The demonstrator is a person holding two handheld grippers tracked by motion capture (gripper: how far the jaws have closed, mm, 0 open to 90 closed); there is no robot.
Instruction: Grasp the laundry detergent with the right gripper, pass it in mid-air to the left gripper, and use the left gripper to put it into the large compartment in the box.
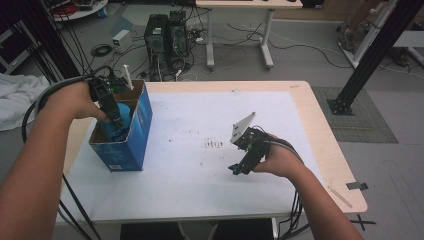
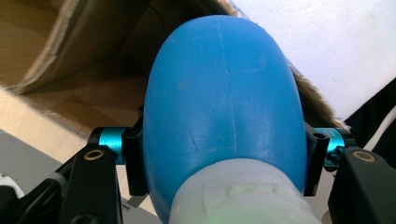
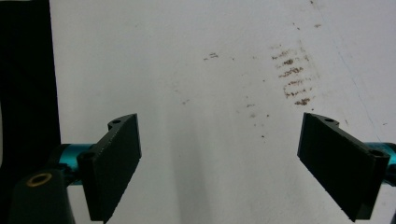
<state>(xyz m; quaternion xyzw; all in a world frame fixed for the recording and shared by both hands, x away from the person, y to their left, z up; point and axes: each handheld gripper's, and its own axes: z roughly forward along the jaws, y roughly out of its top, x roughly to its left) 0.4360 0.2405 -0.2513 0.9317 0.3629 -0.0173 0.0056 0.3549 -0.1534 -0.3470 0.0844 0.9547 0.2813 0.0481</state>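
Blue bottle sits clamped between left tongs inside box; right tongs gape empty.

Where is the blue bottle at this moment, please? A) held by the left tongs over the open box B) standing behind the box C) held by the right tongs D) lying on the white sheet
A: the left tongs clamp the blue bottle above the box.
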